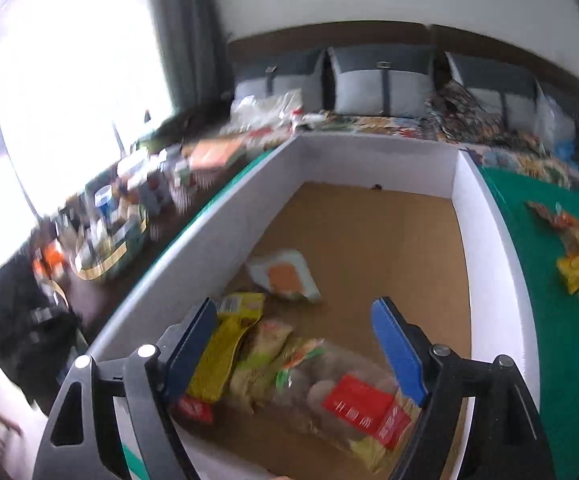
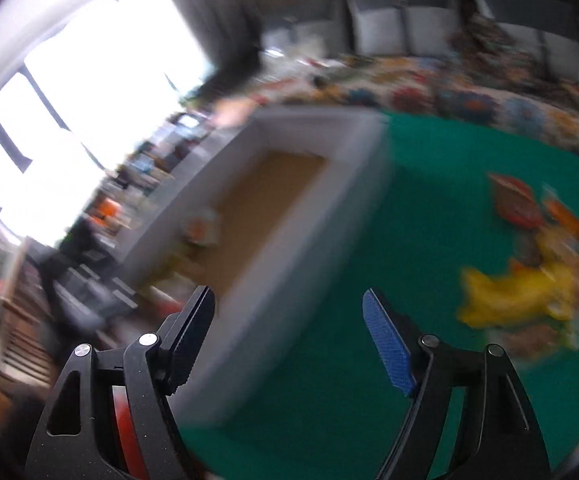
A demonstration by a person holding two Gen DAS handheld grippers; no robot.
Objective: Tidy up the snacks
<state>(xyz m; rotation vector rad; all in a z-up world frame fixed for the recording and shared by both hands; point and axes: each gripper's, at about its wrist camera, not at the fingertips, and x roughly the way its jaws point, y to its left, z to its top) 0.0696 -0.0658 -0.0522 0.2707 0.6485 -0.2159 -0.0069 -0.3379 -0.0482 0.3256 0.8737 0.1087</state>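
Both grippers, left (image 1: 295, 346) and right (image 2: 289, 340), gape empty; only the left view shows packets (image 1: 341, 392) in the near box (image 1: 225, 236) end.

the right wrist view is smeared throughout: the white box (image 2: 289, 216) has soft edges and the loose snack packets (image 2: 529, 280) on the green desk (image 2: 409, 240) melt into yellow and orange patches, labels unreadable. in the left wrist view, the clutter (image 1: 129, 208) beside the window is too blurred to identify, and the clear bag with the red label (image 1: 353, 404) is partly hidden behind the gripper fingers (image 1: 399, 354).
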